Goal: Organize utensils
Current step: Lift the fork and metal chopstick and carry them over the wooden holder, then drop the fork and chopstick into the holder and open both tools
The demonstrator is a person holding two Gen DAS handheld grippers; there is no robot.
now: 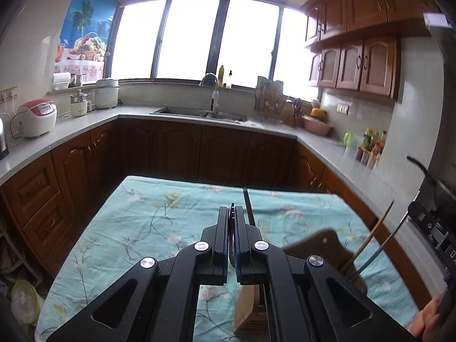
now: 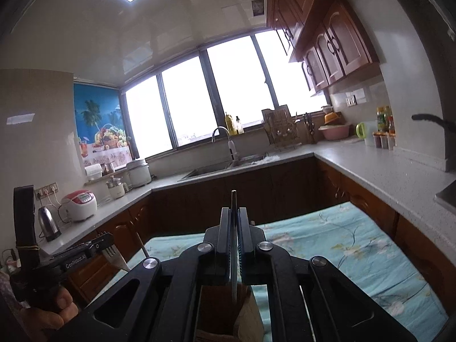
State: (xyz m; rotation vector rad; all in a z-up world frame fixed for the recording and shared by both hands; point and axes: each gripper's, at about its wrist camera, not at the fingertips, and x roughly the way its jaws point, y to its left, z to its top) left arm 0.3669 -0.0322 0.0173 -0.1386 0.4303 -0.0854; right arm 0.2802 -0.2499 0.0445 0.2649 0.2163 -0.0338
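Note:
My left gripper (image 1: 232,213) is shut, with a thin flat piece edge-on between its pads. The right wrist view shows that piece as a metal, fork-like utensil (image 2: 112,253) hanging from the left gripper (image 2: 107,240). A dark thin stick (image 1: 248,206) rises just beyond the left fingers. My right gripper (image 2: 234,213) is shut on a slim metal utensil (image 2: 233,199), whose lower end hangs over a brown open holder (image 2: 216,305). In the left wrist view, a wooden chopstick (image 1: 370,236) and a metal rod (image 1: 383,246) slant up from a brown holder (image 1: 316,243).
The table wears a turquoise flowered cloth (image 1: 142,222). A grey L-shaped counter (image 1: 85,125) runs around it with a sink (image 1: 199,112), rice cookers, a kettle (image 2: 48,223), a dish rack and spice jars (image 2: 384,139). A hand (image 2: 51,310) grips the left tool.

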